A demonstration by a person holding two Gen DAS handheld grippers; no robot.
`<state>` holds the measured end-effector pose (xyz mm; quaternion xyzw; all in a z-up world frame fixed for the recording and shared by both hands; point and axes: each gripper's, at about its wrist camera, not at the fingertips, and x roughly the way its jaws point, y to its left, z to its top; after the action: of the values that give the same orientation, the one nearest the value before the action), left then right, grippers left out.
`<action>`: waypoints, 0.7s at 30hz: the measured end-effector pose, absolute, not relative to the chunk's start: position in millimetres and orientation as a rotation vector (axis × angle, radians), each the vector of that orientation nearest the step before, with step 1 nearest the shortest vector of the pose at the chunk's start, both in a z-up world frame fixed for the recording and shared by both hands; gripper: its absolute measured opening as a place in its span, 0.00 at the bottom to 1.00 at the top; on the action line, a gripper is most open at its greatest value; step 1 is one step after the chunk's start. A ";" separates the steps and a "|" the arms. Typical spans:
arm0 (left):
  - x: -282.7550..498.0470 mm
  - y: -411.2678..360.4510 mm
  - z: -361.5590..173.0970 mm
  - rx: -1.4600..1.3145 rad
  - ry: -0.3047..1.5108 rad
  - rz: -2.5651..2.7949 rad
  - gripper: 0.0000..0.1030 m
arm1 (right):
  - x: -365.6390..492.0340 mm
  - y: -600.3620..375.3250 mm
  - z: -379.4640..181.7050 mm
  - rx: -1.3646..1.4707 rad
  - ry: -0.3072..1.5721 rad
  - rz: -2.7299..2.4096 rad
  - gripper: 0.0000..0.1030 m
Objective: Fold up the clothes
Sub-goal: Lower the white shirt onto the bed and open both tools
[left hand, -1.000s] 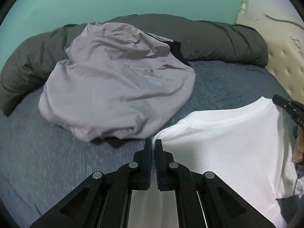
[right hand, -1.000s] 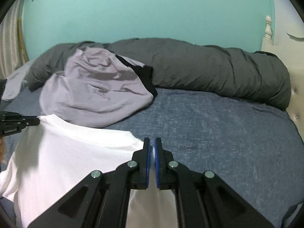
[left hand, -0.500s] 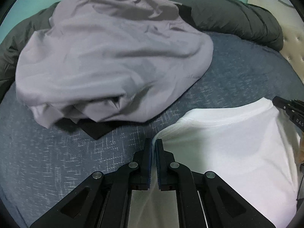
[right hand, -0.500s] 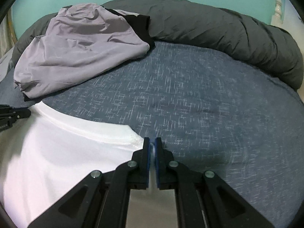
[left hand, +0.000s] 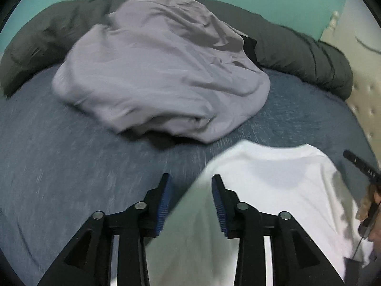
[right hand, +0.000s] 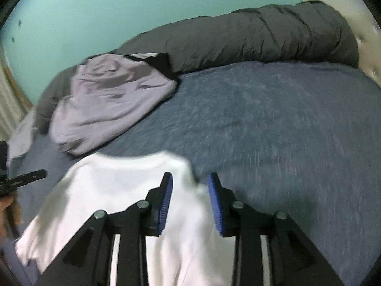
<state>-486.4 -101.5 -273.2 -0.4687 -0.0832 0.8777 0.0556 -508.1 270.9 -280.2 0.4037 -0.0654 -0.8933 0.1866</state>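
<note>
White shirt [left hand: 273, 186] laid down near lilac pile [left hand: 162, 71], unfolded; left gripper [left hand: 190, 200] and right gripper [right hand: 189, 200] just opening, released.

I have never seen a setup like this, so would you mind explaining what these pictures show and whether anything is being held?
A person holds a two-finger gripper in each hand, and each carries a fisheye camera looking along its fingers. One picture is from the left gripper, the other from the right gripper. Both look down at a blue bed with a white T-shirt in front, a crumpled lilac garment behind and a rolled grey duvet at the wall. Both grippers' jaws have just been opening: shirt edges lie between them, but the pads no longer press on the shirt.
</note>
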 end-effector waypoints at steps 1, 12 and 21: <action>-472.0 -106.5 -270.0 -1.431 -0.270 2.657 0.39 | -495.2 275.0 -277.9 1.135 -0.201 -2.497 0.32; -326.5 -127.1 -274.8 -1.557 -0.306 2.571 0.40 | -360.9 332.4 -286.1 1.282 -0.309 -2.363 0.33; -215.1 -117.8 -289.4 -1.642 -0.331 2.439 0.40 | -264.1 362.0 -299.5 1.402 -0.338 -2.273 0.38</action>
<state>-215.1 -117.8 -289.4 -0.5526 -0.1113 0.8209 0.0911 -264.1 362.0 -299.5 0.5078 -0.1222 -0.8232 0.2227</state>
